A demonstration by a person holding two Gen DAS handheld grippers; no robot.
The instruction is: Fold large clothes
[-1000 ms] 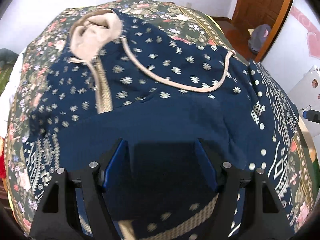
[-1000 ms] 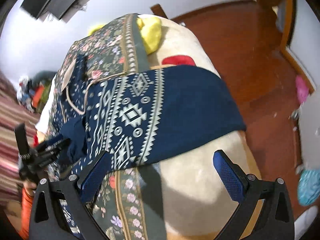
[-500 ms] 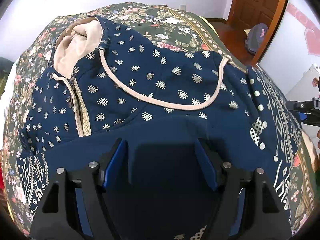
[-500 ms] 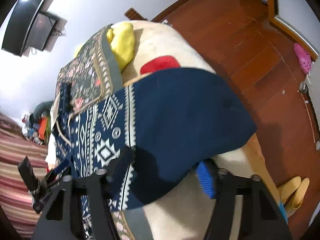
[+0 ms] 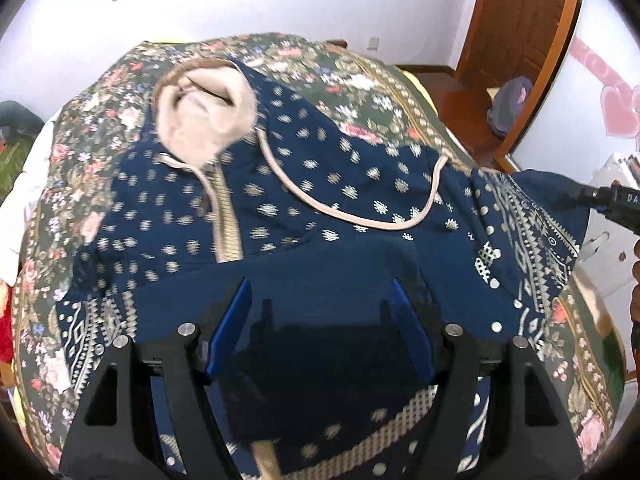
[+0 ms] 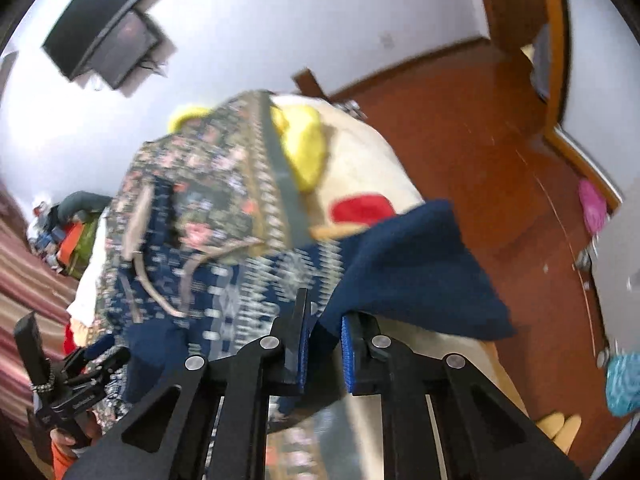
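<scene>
A large navy hooded garment with white patterns, a beige-lined hood and a beige drawstring lies spread on the floral bed cover. My left gripper is open, low over the plain navy fabric near the bottom hem. My right gripper is shut on the garment's plain navy edge at the bed's right side and holds it lifted. The right gripper also shows in the left wrist view. The left gripper shows in the right wrist view.
A cream mattress side with yellow and red items lies beyond the cover. Wooden floor, a door and slippers are on the right. A wall TV hangs behind the bed.
My right gripper has closed on the navy edge and lifted it. The left gripper has pulled back slightly toward the hem and stays open.
</scene>
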